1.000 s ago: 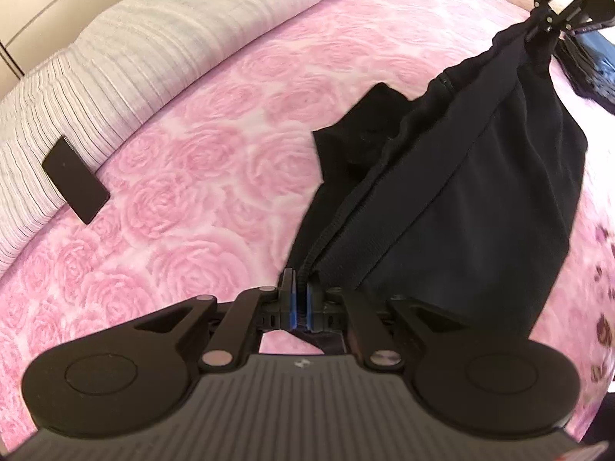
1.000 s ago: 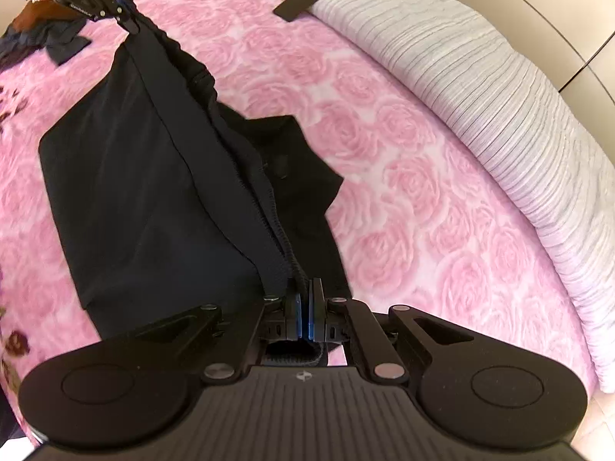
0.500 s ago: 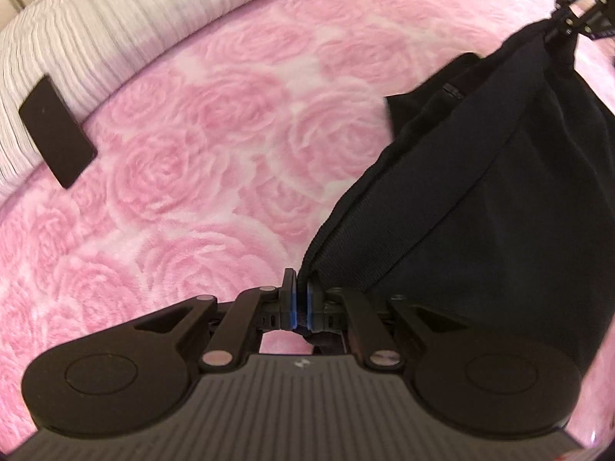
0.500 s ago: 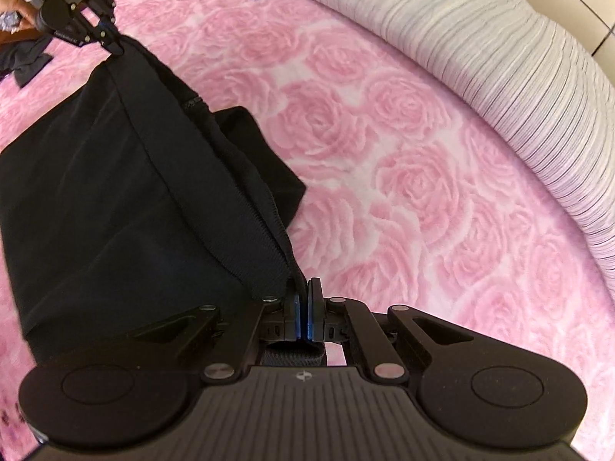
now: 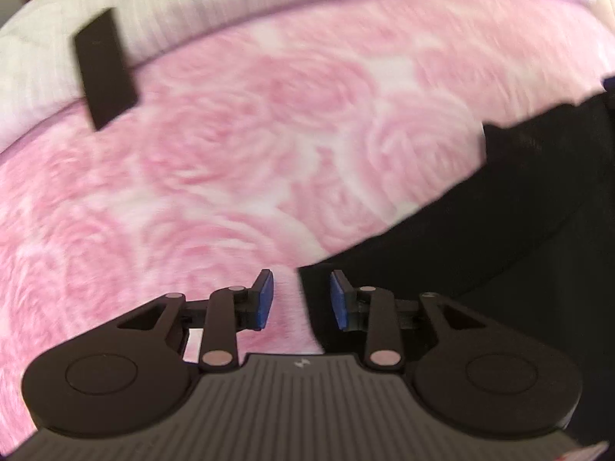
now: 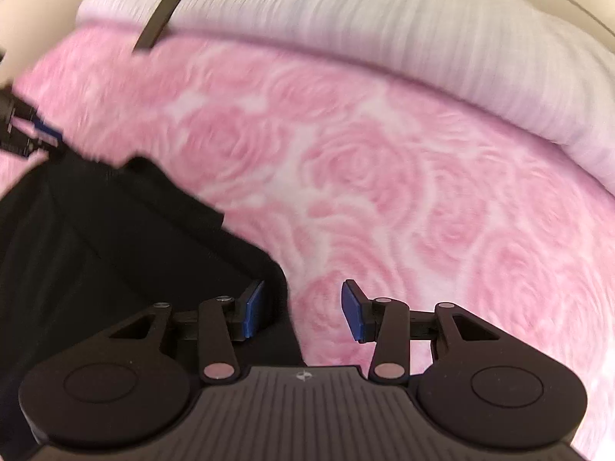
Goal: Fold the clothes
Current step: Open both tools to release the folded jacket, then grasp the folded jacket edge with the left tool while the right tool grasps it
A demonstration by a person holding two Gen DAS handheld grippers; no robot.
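Observation:
A black garment (image 5: 499, 230) lies spread on the pink rose-patterned bedspread (image 5: 230, 153), at the right of the left wrist view. My left gripper (image 5: 301, 299) hangs low over its near corner with its jaws opening. The corner lies between the blue pads (image 5: 265, 299), which are not pressing on it. In the right wrist view the garment (image 6: 96, 230) fills the left side. My right gripper (image 6: 303, 309) is over its other corner, jaws opening too, with the cloth edge lying by the left pad (image 6: 253, 309). The left gripper (image 6: 46, 132) shows at the far left edge.
A flat black phone (image 5: 103, 73) rests at the edge of a white striped duvet (image 5: 269, 0) that runs along the far side of the bed. In the right wrist view the phone (image 6: 159, 19) and the duvet (image 6: 384, 30) lie beyond the pink bedspread (image 6: 384, 192).
Both grippers have sunk toward the bed and gone from shut on the garment's top edge to open. The hanging garment now lies flat on the bedspread.

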